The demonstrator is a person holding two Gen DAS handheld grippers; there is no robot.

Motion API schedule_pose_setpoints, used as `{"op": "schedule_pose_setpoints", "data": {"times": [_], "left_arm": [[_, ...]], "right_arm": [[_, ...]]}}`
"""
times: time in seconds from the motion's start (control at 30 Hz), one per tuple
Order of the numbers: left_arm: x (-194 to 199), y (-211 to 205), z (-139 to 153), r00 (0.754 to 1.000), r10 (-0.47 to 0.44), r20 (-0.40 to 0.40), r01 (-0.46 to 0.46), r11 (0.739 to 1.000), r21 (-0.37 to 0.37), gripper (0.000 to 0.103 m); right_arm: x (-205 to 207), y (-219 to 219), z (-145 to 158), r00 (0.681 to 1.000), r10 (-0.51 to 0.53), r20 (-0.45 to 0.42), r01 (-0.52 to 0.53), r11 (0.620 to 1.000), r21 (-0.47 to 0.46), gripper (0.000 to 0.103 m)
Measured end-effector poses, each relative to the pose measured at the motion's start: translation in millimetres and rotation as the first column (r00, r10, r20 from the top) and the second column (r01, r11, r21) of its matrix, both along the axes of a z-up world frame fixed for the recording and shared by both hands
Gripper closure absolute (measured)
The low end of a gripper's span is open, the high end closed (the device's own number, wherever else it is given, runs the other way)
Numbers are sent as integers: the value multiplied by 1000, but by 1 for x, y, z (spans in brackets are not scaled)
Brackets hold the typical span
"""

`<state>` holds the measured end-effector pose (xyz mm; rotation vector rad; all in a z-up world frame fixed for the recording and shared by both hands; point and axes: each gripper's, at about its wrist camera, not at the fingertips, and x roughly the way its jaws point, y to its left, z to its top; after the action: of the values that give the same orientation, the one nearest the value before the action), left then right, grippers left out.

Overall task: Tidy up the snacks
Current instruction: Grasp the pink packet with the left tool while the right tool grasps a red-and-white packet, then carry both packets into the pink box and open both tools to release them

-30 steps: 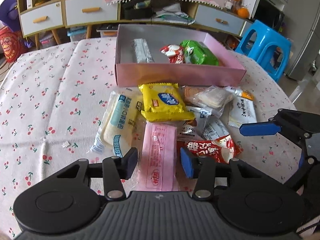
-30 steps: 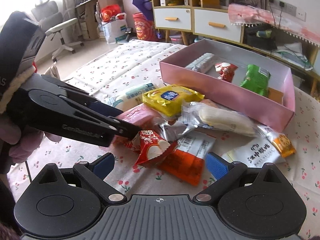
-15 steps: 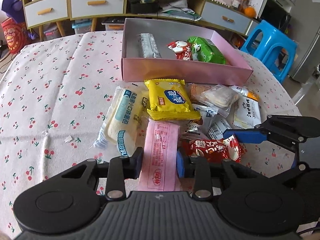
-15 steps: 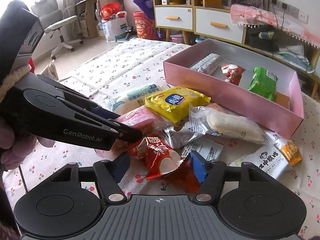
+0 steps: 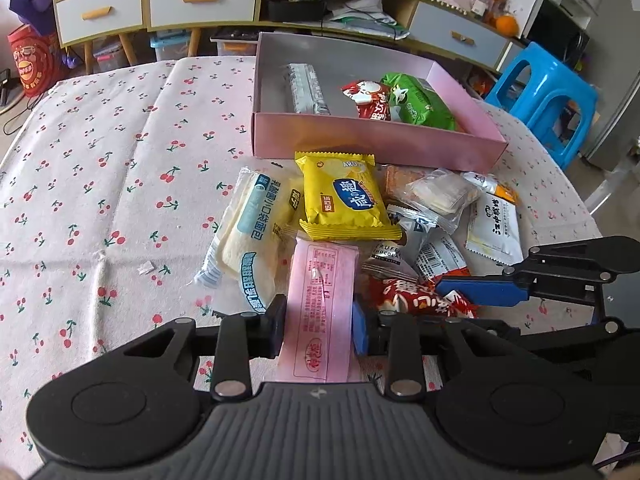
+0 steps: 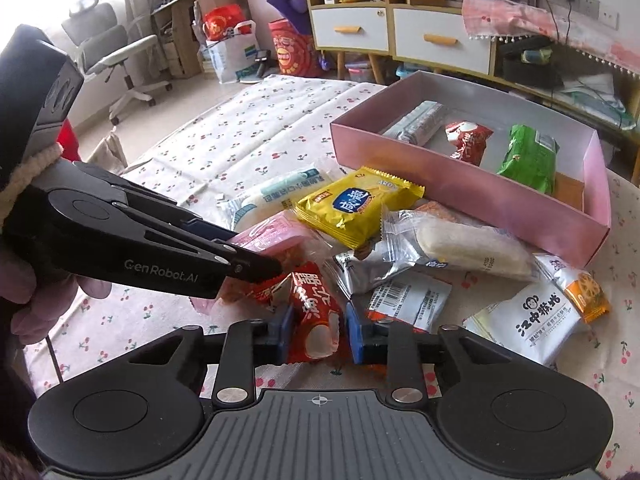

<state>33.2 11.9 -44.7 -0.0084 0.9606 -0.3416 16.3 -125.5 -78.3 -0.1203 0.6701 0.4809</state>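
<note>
Box: a shallow pink cardboard box (image 5: 372, 140) with a pale inside stands open on the cherry-print tablecloth (image 5: 100, 168), toward the table's far edge.
Box contents: a long silver-wrapped bar (image 5: 306, 88) lies along the box's left wall; beside it, mid-box, a small red-and-white snack packet (image 5: 370, 98); touching that, a green foil packet (image 5: 420, 104) nearer the right wall. The right wrist view also shows something flat and orange (image 6: 568, 194) in the near right corner; what it is cannot be told.
Loose pile: in front of the box's near wall lie a yellow biscuit packet (image 5: 346, 196), a clear bag of pale bread with blue print (image 5: 252, 236) to its left, a clear wrapper with a white cake (image 6: 464, 246), a white pouch with black characters (image 6: 532, 320) and several silver wrappers.
Left gripper: the left gripper (image 5: 318, 324) has closed down over the last second on a flat pink rectangular sachet (image 5: 322, 304); both pads press its long edges. The sachet's far end lies in the pile, against the yellow packet.
Right gripper: the right gripper (image 6: 318, 326) has just snapped nearly closed on a crinkled red snack packet with white characters (image 6: 314, 312), squeezed between the blue pads at the pile's near edge.
Pose: both grippers point down at a slant toward the pile, side by side; a hand (image 6: 24, 292) in a cream knitted cuff holds the left one.
</note>
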Motion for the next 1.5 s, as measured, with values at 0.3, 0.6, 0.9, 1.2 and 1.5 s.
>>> {"op": "schedule_pose_setpoints", "data": {"times": [0.3, 0.6, 0.9, 1.2, 1.5], "left_arm": [[-5, 9, 15, 1000, 24, 15, -23, 999, -24, 73], [-2, 9, 34, 997, 54, 60, -50, 996, -71, 73], [39, -20, 49, 994, 75, 74, -67, 993, -102, 73], [111, -65, 48, 995, 57, 87, -44, 989, -144, 73], [158, -82, 31, 992, 84, 98, -68, 986, -151, 73]], "right_arm": [[-5, -17, 20, 999, -50, 17, 49, 997, 66, 75], [6, -40, 42, 985, -163, 51, 154, 977, 147, 76], [53, -87, 69, 944, -331, 9, 317, 911, 265, 75], [117, -133, 68, 884, -467, -18, 446, 831, 332, 75], [158, -162, 47, 879, -475, -30, 445, 797, 409, 75]]}}
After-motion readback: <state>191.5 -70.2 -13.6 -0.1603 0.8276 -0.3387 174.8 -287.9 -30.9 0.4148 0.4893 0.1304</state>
